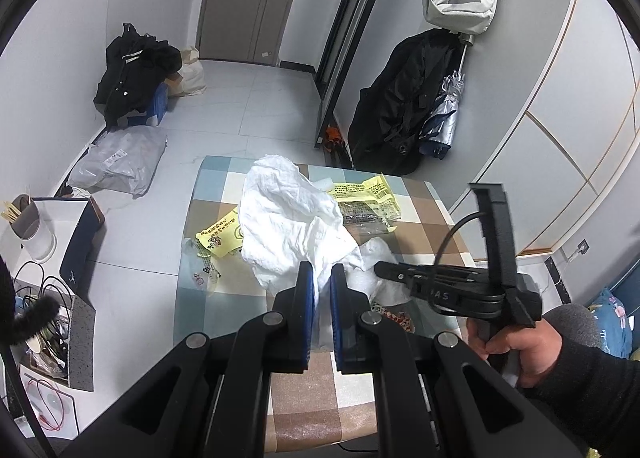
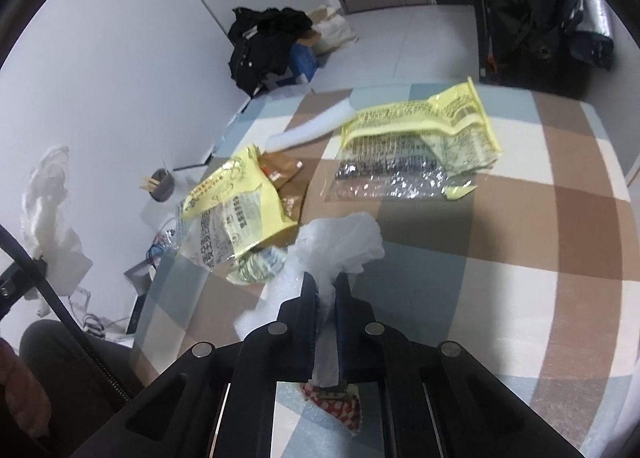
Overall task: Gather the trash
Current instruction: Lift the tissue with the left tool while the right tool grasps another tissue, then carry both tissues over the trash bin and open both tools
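Note:
My left gripper (image 1: 322,270) is shut on a large crumpled white plastic bag (image 1: 288,218), which hangs above the checked table (image 1: 432,218). The same bag (image 2: 52,210) shows at the left edge of the right wrist view. My right gripper (image 2: 326,280) is shut on a wad of white foam wrap (image 2: 344,238) just over the table (image 2: 520,218). From the left it appears as a black tool (image 1: 378,267) held by a hand (image 1: 516,342). Two yellow printed wrappers (image 2: 236,210) (image 2: 432,130) lie on the cloth, with a brown packet (image 2: 288,174) tucked beside the nearer one.
A red-and-white patterned wrapper (image 2: 336,406) lies under the right gripper. On the floor sit a grey parcel bag (image 1: 120,162), black clothes on a blue box (image 1: 136,74) and a white cup with sticks (image 1: 32,230). A black coat and umbrella (image 1: 408,106) hang by the right wall.

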Action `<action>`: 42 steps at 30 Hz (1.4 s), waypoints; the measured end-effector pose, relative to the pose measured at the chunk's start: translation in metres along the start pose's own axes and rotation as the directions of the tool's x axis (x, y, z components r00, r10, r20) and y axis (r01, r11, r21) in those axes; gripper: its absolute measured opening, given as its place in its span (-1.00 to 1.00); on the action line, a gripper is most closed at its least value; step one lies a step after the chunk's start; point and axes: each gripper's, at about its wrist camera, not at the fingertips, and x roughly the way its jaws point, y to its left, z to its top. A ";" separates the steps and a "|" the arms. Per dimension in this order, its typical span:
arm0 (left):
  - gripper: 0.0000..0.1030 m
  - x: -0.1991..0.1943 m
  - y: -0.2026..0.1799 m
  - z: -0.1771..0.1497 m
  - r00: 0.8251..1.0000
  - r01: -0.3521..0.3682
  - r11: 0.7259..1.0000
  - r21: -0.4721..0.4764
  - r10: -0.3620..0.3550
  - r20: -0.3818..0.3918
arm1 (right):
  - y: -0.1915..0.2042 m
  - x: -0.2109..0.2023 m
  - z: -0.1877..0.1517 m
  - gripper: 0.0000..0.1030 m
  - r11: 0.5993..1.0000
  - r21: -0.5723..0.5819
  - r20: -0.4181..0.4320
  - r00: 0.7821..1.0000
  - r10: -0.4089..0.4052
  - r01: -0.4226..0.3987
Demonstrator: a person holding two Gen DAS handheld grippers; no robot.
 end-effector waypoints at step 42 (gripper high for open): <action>-0.92 0.037 -0.157 0.039 0.977 0.204 0.955 0.213 -0.187 -0.100 | -0.079 -0.244 -0.003 -0.88 0.997 0.009 0.385 0.920 -0.078 0.080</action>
